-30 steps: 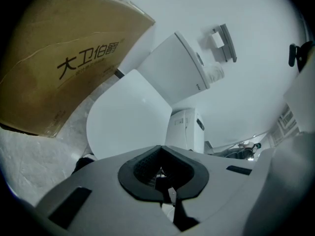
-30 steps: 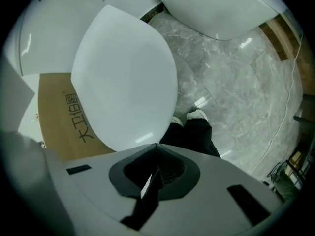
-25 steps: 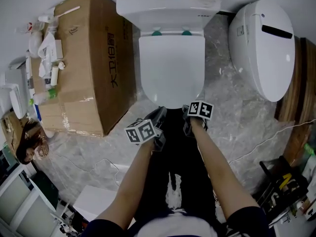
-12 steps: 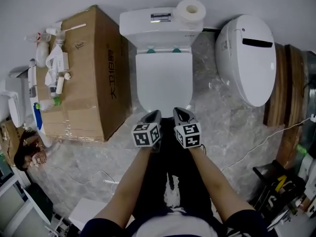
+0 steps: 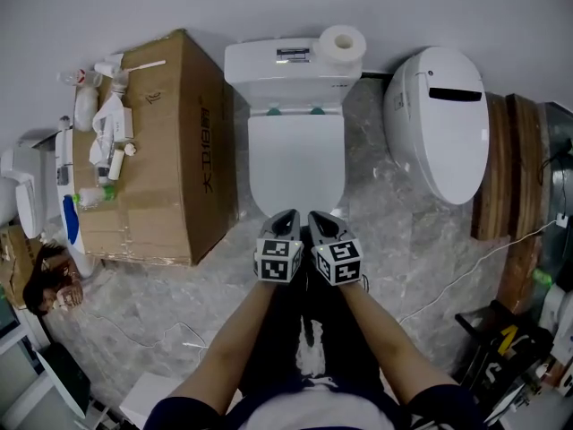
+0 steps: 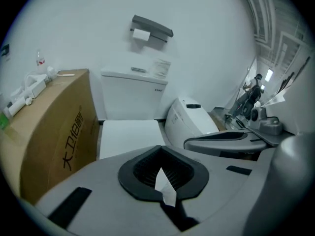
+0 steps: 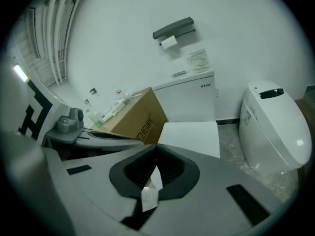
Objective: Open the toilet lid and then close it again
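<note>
Toilet lid (image 5: 296, 164): white, lying flat and closed over the bowl, in the middle of the head view, its front edge toward the person.
Tank (image 5: 285, 70): white, behind the lid against the wall, with a flush button on top.
Paper roll (image 5: 342, 41): standing on the tank's right end.
Left gripper (image 5: 286, 217): jaws clenched together, raised above the floor just in front of the lid's front edge, apart from it and tilted down toward it.
Right gripper (image 5: 317, 219): jaws likewise pressed together, just beside the left one and pointing the same way.
Cardboard box (image 5: 170, 150): large, brown, printed on the side, standing close against the toilet's left.
Small items (image 5: 103, 124): laid along the box top; they seem to be bottles and tubes, too small to be sure.
Second toilet (image 5: 439, 124): white, rounded, lid down, to the right.
Wooden boards (image 5: 501, 168): on edge beyond the second toilet.
Floor (image 5: 403, 231): grey marbled tile.
Paper holder (image 6: 150, 28): on the wall above the tank.
</note>
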`<state>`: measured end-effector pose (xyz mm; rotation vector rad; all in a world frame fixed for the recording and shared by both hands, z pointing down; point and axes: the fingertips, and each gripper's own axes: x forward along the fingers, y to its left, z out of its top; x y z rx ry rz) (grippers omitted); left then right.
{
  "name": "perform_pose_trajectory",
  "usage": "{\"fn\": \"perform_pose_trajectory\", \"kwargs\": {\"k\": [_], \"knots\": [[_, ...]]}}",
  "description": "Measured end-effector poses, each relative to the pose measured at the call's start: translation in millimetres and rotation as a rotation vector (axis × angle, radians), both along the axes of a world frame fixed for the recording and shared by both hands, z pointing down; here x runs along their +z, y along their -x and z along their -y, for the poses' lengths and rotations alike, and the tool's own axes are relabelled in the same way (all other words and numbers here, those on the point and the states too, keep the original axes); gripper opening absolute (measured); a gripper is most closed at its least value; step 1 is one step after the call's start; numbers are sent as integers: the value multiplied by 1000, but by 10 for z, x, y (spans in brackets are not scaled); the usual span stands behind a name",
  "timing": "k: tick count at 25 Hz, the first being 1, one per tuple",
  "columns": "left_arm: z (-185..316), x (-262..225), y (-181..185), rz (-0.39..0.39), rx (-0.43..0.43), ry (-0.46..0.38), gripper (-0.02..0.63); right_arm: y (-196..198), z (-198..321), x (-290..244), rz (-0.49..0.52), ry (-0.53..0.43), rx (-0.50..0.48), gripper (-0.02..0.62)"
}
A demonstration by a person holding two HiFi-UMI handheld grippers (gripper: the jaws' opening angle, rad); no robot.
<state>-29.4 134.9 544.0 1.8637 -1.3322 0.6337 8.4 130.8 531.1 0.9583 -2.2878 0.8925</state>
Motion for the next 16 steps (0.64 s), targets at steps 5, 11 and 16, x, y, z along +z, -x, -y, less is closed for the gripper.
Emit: {"fn": "perform_pose_trajectory", "kwargs": {"k": [5,11,16], "knots": [[26,-1,5,2,15,-13,4,-45,-16,31,-10,2,-6,6],[23,38,9,-5,12,-5,4,-51,-35,69,-11,13,-18,6],[36,61,-12,-6,11,-9,3,-83,-50,96,-15,20,-19,6]]}}
